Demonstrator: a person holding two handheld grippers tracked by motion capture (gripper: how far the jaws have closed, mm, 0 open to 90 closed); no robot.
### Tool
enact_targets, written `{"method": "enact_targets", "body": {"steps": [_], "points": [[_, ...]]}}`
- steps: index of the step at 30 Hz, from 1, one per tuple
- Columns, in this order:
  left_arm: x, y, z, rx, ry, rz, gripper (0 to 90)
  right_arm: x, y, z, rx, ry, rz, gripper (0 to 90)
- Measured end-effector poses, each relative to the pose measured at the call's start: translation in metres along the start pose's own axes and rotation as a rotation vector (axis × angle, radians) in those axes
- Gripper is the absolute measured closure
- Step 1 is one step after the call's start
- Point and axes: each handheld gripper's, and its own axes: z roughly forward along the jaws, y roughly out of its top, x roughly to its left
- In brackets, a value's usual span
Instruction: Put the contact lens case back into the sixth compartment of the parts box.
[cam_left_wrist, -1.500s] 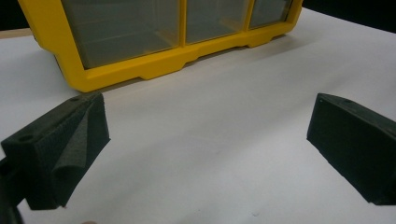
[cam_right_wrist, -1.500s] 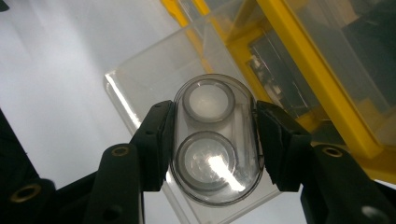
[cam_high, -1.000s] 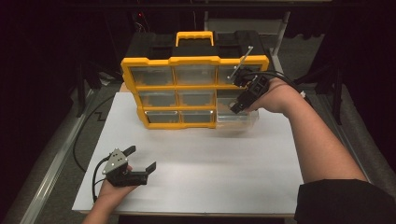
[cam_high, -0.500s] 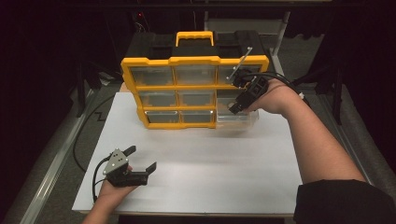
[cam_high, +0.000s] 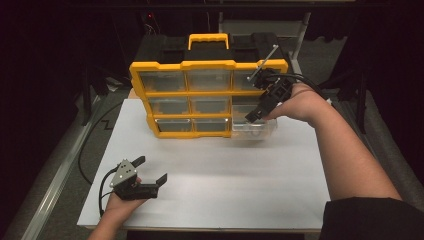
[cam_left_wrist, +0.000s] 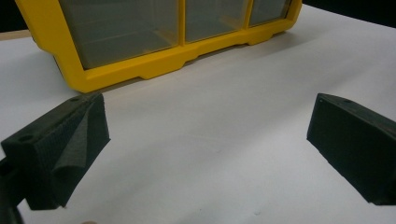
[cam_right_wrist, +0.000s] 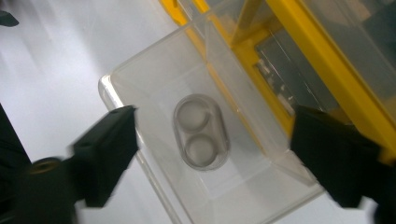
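Note:
A yellow organizer (cam_high: 200, 95) with clear drawers stands at the back of the white board. Its bottom right drawer (cam_high: 252, 127) is pulled out. My right gripper (cam_high: 255, 116) hangs over it, pointing down. In the right gripper view the jaws have just been opening and the right gripper (cam_right_wrist: 214, 140) stands open above the drawer (cam_right_wrist: 154, 74). A small clear two-cup case (cam_right_wrist: 200, 133) lies loose on the drawer's floor, touched by neither jaw. My left gripper (cam_high: 150, 170) rests open near the front left, with nothing between its fingers (cam_left_wrist: 70, 140); ahead of it is the organizer's base (cam_left_wrist: 154, 65).
The white board (cam_high: 225, 175) has free room in front of the organizer. A thin metal rod (cam_high: 262, 62) sticks up at the organizer's top right corner. Dark equipment and cables lie beyond the board's left and back edges.
The right gripper's jaws look a little wider over the open drawer. Both hands have stayed where they were.

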Motion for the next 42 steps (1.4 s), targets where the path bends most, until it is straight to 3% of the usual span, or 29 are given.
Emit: {"method": "enact_targets", "body": {"steps": [4,25,42], "points": [[-0.001,0.0,0.001,-0.003,0.0,-0.002,0.3,0.003,-0.011,-0.004,0.026,-0.03,0.014,6.9],[0.0,0.0,0.001,0.011,0.007,0.0,0.3,0.013,-0.083,-0.025,0.042,-0.048,0.085,0.2],[-0.001,-0.001,0.001,0.003,0.012,-0.008,0.3,0.017,-0.13,-0.03,0.059,-0.079,0.144,0.1]]}}
